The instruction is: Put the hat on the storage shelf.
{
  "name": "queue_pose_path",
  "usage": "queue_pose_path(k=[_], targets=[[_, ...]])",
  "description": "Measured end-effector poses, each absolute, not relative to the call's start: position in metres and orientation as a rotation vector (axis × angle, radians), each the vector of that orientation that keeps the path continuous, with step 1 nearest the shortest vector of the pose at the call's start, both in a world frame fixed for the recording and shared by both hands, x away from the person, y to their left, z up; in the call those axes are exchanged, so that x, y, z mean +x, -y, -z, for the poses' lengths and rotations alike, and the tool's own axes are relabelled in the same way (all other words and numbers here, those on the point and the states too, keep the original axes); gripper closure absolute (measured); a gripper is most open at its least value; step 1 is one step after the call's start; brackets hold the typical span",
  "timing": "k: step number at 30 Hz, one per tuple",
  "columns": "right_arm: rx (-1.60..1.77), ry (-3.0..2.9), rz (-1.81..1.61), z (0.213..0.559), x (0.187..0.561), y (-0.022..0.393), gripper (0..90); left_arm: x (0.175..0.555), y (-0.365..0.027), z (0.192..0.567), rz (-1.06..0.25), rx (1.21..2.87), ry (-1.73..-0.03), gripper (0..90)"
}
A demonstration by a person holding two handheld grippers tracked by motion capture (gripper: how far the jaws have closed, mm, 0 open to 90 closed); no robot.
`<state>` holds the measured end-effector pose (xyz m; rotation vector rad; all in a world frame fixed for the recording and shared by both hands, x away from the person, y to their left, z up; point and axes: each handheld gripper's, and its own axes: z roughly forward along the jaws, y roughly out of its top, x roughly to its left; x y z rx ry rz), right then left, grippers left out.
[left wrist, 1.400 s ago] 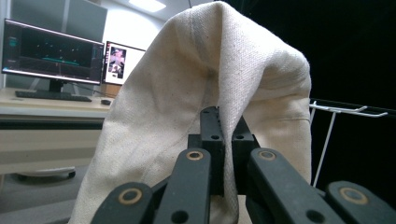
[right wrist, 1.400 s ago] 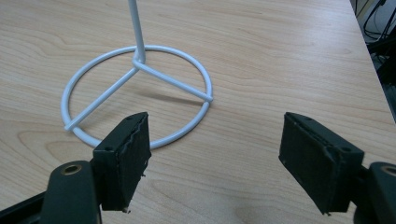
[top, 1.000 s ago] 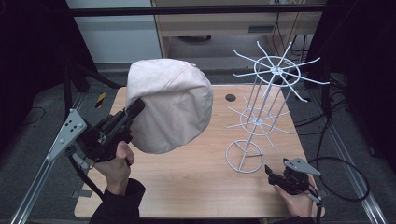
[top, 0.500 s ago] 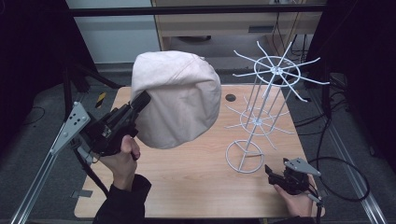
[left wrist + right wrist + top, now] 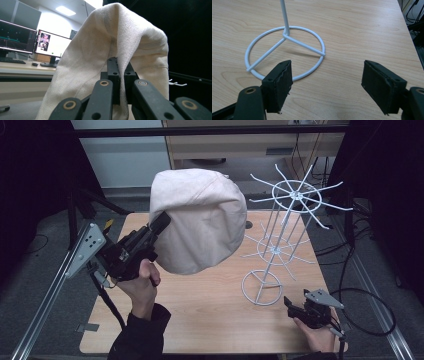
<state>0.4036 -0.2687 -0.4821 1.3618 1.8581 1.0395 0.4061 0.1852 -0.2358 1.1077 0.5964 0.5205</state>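
Left gripper [image 5: 159, 226] clamped on cream cotton cap [image 5: 200, 222] aloft beside white wire hat stand [image 5: 285, 237], right gripper [image 5: 327, 82] wide near its ring base: best raised above a top prong, then lowered gently.

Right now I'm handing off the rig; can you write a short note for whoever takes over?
Left gripper: shut on the hat, held up above the table, left of the rack.
Right gripper: open, low near the table's front right corner, just short of the rack's base ring, not touching it.
Done: hat lifted.
Left, probably: hang the hat on a rack arm; the right gripper could steady the base.
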Motion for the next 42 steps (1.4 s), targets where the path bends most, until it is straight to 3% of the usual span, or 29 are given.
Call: queue_pose_path(k=[42], targets=[[1.361,-1.857,-1.056,0.482,0.403,0.269,24.7,0.434,-0.131,0.227,-0.464,1.153,-0.555,88.6]])
